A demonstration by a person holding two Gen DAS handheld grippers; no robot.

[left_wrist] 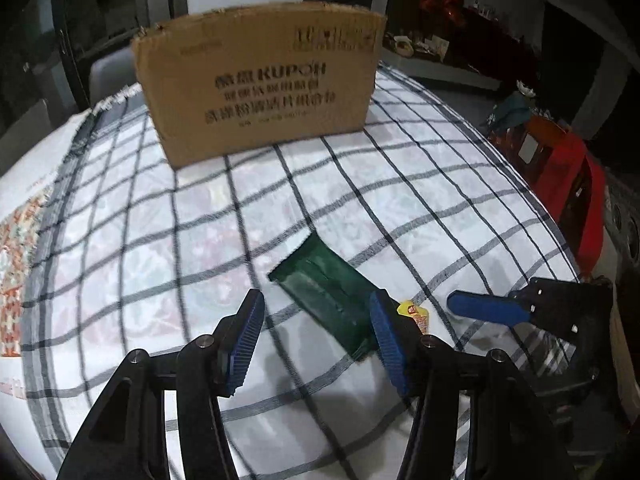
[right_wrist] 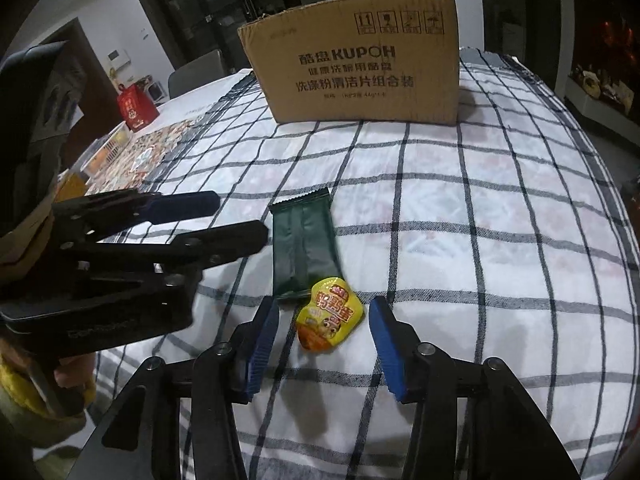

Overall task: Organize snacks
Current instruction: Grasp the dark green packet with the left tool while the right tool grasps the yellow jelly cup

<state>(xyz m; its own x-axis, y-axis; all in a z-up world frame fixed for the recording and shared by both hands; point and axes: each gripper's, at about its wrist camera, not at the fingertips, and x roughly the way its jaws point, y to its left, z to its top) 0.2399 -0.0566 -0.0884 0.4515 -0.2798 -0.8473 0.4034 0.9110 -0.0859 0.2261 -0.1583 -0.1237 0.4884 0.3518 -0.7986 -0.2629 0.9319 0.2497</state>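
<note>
1. On a counter covered by a white cloth with dark checks (right_wrist: 460, 240), two snacks lie close to the viewer, and a brown cardboard box (right_wrist: 356, 64) stands upright at the far edge.
2. Farthest left in the right wrist view, the left tool (right_wrist: 240, 220) reaches in over the cloth. Its jaws are partly open and hold nothing. Its tips sit just beside the left edge of the green packet.
3. Next comes the dark green snack packet (right_wrist: 304, 248), lying flat with its crimped end toward the box.
4. Touching the green packet's near right corner is a small yellow snack pouch (right_wrist: 330, 314) with red lettering. It may slightly overlap that corner.
5. Straddling the yellow pouch, the right tool (right_wrist: 324, 344) has its blue pads (right_wrist: 262, 344) on either side, moderately apart and not pressing on it. It is empty.
6. In the left wrist view, the left tool (left_wrist: 316, 336) frames bare cloth, with the green packet (left_wrist: 324, 296) by its right pad and the yellow pouch (left_wrist: 414, 312) peeking behind it.
7. Risks, as a judgement: since the pouch touches the packet, closing on it could drag or pinch the packet's corner. The flat, slick wrappers may slip from the pads. The pads could snag the loose cloth. The two tools work close together and could collide.
</note>
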